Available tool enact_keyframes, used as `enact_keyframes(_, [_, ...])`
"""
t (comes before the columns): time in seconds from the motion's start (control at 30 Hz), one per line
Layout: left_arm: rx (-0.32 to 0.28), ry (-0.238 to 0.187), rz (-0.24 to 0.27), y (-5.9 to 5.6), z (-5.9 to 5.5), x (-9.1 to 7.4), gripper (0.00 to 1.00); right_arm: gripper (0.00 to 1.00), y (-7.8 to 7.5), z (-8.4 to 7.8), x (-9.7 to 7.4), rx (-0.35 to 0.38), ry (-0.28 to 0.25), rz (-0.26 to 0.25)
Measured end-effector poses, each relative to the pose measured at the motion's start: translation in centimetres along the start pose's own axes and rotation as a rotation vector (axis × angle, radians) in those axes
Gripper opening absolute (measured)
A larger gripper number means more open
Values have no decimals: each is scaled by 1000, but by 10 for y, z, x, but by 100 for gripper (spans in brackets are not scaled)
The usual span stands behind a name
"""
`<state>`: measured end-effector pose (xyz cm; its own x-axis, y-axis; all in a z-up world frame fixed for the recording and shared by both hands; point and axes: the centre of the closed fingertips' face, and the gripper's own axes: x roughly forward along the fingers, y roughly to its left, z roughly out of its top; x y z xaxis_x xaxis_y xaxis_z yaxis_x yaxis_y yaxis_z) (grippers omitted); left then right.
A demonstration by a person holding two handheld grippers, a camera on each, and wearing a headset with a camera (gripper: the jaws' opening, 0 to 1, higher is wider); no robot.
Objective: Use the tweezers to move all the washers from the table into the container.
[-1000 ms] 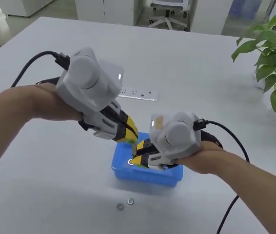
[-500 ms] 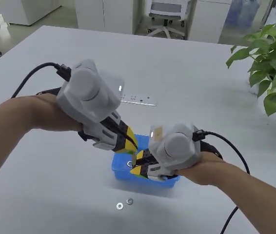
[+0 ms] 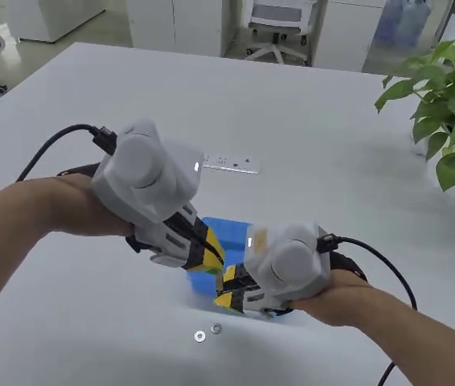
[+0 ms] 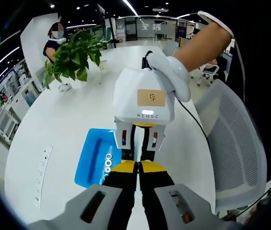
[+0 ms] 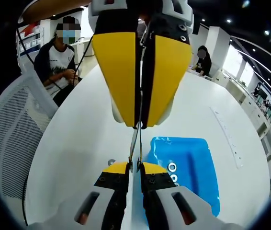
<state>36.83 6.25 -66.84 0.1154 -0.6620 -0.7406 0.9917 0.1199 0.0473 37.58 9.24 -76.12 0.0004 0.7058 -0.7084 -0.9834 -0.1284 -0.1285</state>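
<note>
Left gripper (image 3: 214,257) and right gripper (image 3: 227,289) are both clamped on the tweezers (image 5: 135,143), just left of the blue container (image 3: 226,231) holding several washers (image 5: 172,167). Two loose washers (image 3: 200,336) lie on the near surface (image 3: 332,137). Likely mid-transfer; next move calls for bringing the tips down onto one.

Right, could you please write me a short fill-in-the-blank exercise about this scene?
1. The container is coloured ____.
2. In the head view, ____ washers lie on the table outside the container.
3. The left gripper and the right gripper are both shut on the ____.
4. A green ____ shows at the right of the head view.
Missing words: blue; two; tweezers; plant.
</note>
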Motion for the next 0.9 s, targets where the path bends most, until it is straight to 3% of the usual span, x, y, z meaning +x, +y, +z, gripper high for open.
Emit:
enact_keyframes(0.47, [-33, 7, -32, -15, -13, 13, 5, 11, 19, -11, 14, 13, 8, 35])
enact_keyframes(0.9, [-57, 19, -51, -15, -29, 25, 5, 11, 28, -21, 24, 18, 18, 56])
